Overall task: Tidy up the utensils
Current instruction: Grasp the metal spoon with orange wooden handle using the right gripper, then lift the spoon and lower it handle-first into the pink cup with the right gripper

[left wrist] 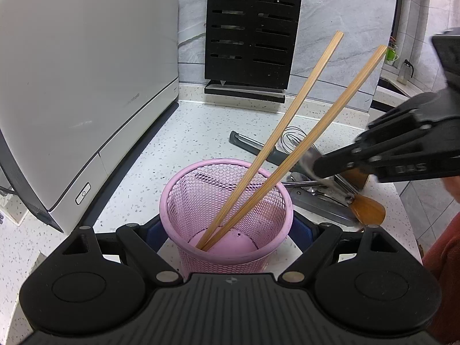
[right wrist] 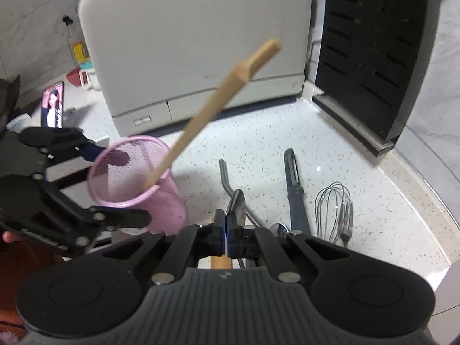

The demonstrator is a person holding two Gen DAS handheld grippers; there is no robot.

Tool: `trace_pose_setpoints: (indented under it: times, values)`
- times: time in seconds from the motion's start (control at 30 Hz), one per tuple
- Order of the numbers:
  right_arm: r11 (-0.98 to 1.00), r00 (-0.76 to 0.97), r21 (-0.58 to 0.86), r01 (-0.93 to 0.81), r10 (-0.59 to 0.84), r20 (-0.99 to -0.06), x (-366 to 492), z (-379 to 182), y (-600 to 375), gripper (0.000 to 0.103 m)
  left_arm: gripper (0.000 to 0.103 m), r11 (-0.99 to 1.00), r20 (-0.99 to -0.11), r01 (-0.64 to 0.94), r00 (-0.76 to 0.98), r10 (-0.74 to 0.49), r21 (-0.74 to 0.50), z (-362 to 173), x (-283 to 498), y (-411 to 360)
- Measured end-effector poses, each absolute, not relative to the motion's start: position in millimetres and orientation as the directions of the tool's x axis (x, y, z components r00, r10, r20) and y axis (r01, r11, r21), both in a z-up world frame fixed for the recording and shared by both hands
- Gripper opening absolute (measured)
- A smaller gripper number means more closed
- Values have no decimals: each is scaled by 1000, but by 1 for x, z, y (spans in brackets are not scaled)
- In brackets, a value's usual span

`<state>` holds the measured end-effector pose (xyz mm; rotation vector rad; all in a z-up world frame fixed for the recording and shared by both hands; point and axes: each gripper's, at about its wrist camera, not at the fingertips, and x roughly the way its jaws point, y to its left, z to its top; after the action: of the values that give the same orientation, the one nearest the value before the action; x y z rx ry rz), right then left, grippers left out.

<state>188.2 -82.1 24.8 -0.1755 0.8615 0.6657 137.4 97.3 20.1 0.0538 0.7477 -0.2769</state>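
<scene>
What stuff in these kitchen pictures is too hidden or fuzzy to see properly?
- Right claw: shut, but what it pinches is hidden behind its own tips in the right wrist view and blurred in the left.
- Metal utensils: the right claw covers them in the left wrist view.
- Chopsticks: smeared together by blur in the right wrist view.
- Wooden spoon: its handle is hidden under the right claw.

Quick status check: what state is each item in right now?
Pink mesh cup: upright, clamped by left gripper.
Chopsticks: leaning inside the cup.
Right gripper: shut, apparently on a metal spoon.
Whisk: lying on counter.
Peeler: lying on counter.
</scene>
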Motion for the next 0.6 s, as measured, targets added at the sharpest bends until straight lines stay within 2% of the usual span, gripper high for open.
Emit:
trace_pose_setpoints:
  times: [0.33,0.6]
  values:
    - [793,548,210,-572,560,-621,179,54,-94,0,99,961,-677,272,700,-227,-41,20,136,97]
    - [782,557,338,-523,614,-559,199,71,-91,0,99,961,-679,274,696,-232,-47,20,138,99]
